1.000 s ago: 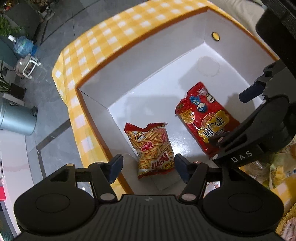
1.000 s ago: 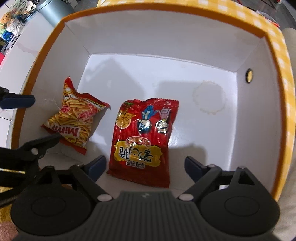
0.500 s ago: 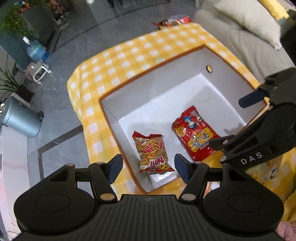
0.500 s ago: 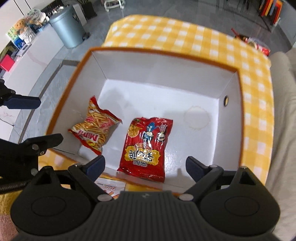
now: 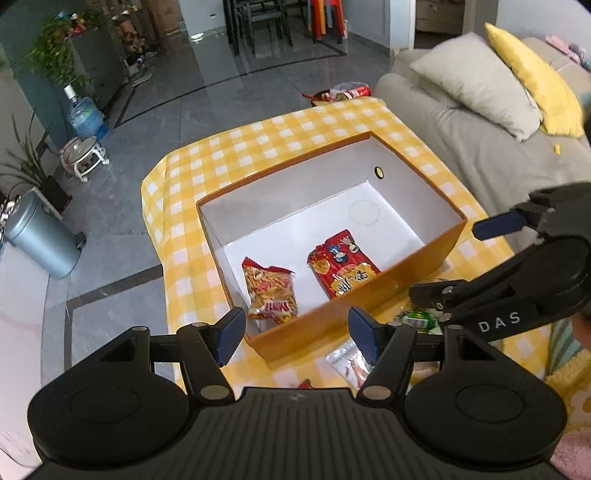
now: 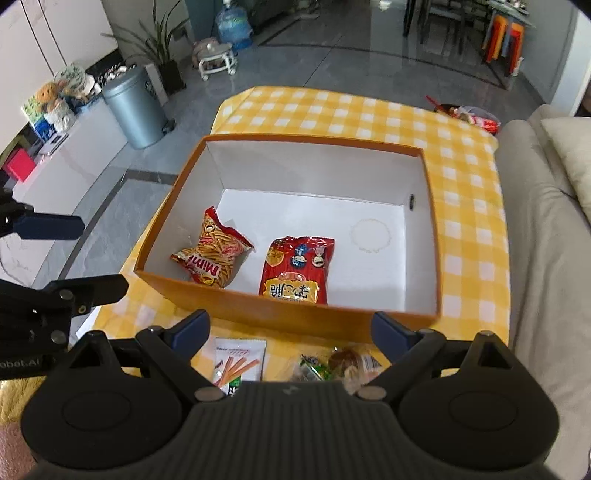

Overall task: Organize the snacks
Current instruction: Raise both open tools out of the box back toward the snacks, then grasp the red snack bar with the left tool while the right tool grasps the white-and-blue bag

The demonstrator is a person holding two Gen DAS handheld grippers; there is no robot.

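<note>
An orange box point(image 5: 354, 314) with white inside stands on the yellow checked table; it also shows in the right wrist view point(image 6: 295, 317). In it lie an orange Mimi snack bag point(image 5: 271, 291) point(image 6: 214, 254) and a red snack bag point(image 5: 341, 266) point(image 6: 297, 269). My left gripper point(image 5: 297, 332) is open and empty, above the box's near edge. My right gripper point(image 6: 291, 332) is open and empty, above the table in front of the box. A white stick-snack packet point(image 6: 238, 363) and a pile of small wrapped snacks point(image 6: 336, 363) lie under it.
A grey sofa point(image 5: 480, 122) with cushions runs along the table's right side. A grey bin point(image 6: 135, 105) and a water bottle point(image 6: 232, 27) stand on the floor to the left. More snack packets point(image 6: 474, 118) lie at the table's far corner.
Both grippers have drawn up and back out of the box, staying open and empty. The two bags lie where they were.
</note>
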